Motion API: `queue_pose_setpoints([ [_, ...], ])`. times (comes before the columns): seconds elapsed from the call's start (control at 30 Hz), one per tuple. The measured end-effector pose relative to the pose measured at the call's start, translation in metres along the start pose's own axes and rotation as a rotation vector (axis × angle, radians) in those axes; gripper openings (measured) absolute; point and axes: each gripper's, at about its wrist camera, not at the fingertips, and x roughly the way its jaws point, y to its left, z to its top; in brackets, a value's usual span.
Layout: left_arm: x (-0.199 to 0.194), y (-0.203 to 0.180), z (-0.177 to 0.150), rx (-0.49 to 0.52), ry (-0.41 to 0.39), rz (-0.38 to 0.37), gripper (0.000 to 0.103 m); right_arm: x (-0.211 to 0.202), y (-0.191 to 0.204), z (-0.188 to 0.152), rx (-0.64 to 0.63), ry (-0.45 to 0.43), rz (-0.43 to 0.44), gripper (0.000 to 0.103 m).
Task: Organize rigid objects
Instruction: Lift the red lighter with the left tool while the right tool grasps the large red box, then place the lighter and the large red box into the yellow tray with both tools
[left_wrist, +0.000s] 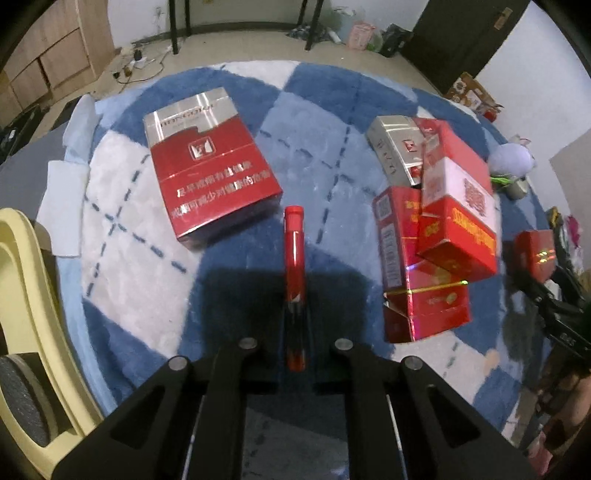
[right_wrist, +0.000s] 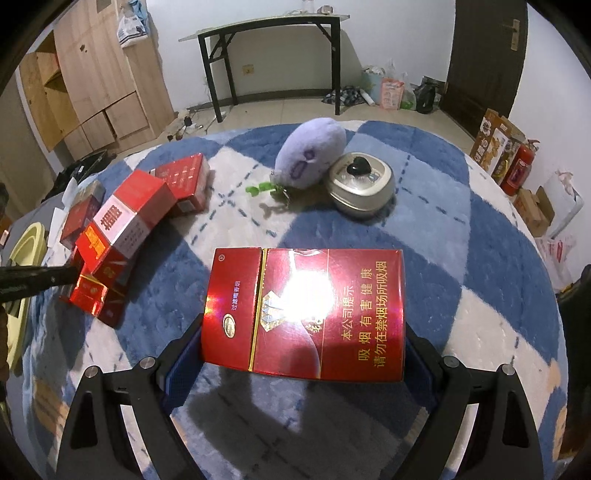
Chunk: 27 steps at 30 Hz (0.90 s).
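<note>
A thin red lighter is clamped between the closed jaws of the left gripper, above the blue checked rug, between a red and silver box far left and a pile of red boxes to the right. A wide red box is held across its width by the right gripper. Both are judged light, stiff and glossy, so slippery; flat sides suit gripping. The lighter's near end is hidden, and the pile's lower boxes are partly covered.

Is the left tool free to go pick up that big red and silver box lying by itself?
Probably not yet: the left tool is shut on a red lighter. The red and silver box lies unobstructed on the blanket.
</note>
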Motion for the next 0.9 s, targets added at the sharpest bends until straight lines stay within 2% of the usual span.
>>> queue_pose_setpoints([
  [0.17,-0.004,-0.003,-0.005,0.048,-0.041,0.009,0.011,0.005,-0.003,0.000,0.002,0.006,-0.002,0.092],
  [0.23,-0.014,0.002,-0.007,0.024,-0.059,0.005,0.011,0.001,-0.002,0.003,-0.008,-0.014,0.000,0.092],
  [0.4,-0.088,0.038,-0.014,-0.050,-0.219,-0.032,0.011,-0.027,0.025,0.025,-0.069,-0.134,0.056,0.092],
  [0.47,-0.120,0.064,-0.009,-0.086,-0.281,-0.032,0.011,-0.046,0.053,0.037,-0.114,-0.190,0.110,0.092],
  [0.57,-0.168,0.118,-0.013,-0.136,-0.352,0.011,0.011,-0.070,0.108,0.049,-0.201,-0.242,0.225,0.092],
  [0.67,-0.202,0.182,-0.030,-0.190,-0.390,0.094,0.011,-0.082,0.178,0.051,-0.331,-0.254,0.329,0.092],
  [0.73,-0.209,0.230,-0.046,-0.250,-0.381,0.177,0.011,-0.079,0.225,0.047,-0.410,-0.225,0.387,0.092],
  [0.77,-0.206,0.239,-0.053,-0.266,-0.379,0.183,0.011,-0.074,0.258,0.042,-0.457,-0.202,0.421,0.092],
  [0.83,-0.197,0.269,-0.069,-0.336,-0.355,0.171,0.011,-0.066,0.297,0.034,-0.512,-0.164,0.459,0.092],
  [0.9,-0.184,0.286,-0.082,-0.375,-0.328,0.179,0.011,-0.050,0.342,0.021,-0.594,-0.120,0.456,0.092],
])
